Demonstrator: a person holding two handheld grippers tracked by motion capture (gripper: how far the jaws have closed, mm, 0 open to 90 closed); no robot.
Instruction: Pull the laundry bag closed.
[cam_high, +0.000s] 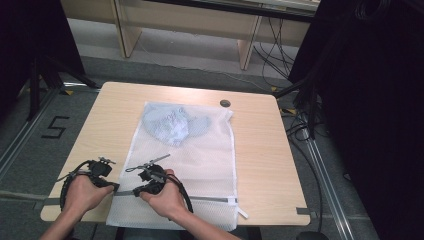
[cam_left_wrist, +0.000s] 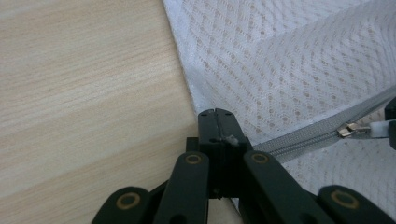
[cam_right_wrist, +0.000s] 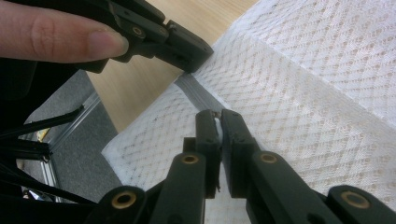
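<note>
2 tongs work a white mesh laundry bag (cam_high: 200, 165) lying flat on the table (cam_high: 260, 150). Left tongs (cam_left_wrist: 215, 116) are clamped on the zipper's (cam_left_wrist: 303, 135) end; right tongs (cam_right_wrist: 218, 116) pinch its white pull tab. The mesh looks light, limp and slippery, so the stiffer zipper tape seems the best hold.

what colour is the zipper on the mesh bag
Grey; the zipper on the white mesh bag shows best in the left gripper view.

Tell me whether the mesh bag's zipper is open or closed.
Mostly closed, it seems: the zipper teeth run joined from the bag's corner to the slider; beyond it, cannot tell.
</note>
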